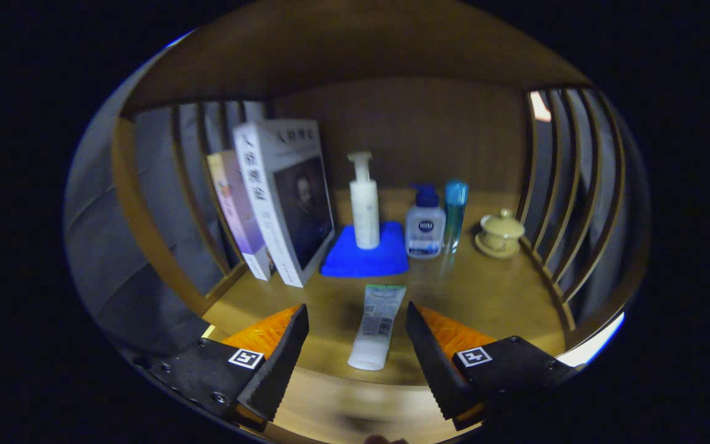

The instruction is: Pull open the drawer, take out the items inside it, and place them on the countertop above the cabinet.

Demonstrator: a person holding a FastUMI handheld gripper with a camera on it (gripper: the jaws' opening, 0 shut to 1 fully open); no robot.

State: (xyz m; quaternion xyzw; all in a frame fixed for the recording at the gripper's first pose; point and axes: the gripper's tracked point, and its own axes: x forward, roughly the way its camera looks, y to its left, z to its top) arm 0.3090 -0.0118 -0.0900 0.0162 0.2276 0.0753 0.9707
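Bench [490, 296]: wooden surface enclosed by slatted side rails. Two books [281, 197] lean upright against the left rail. Blue cloth [355, 262] lies mid-bench, carrying a white pump bottle [364, 206]. Beside it stand a blue-capped pump bottle [425, 225], a slim teal bottle [455, 213] and a lidded cup [501, 233]. Tube [376, 324] lies flat between the fingers of the gripper [357, 324], untouched; jaws spread wide.

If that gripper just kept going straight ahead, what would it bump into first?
Most likely the tube lying on the countertop between the open fingers of the gripper. If it passed above the tube, next would be the blue cloth with the white pump bottle on it. Height is hard to judge.
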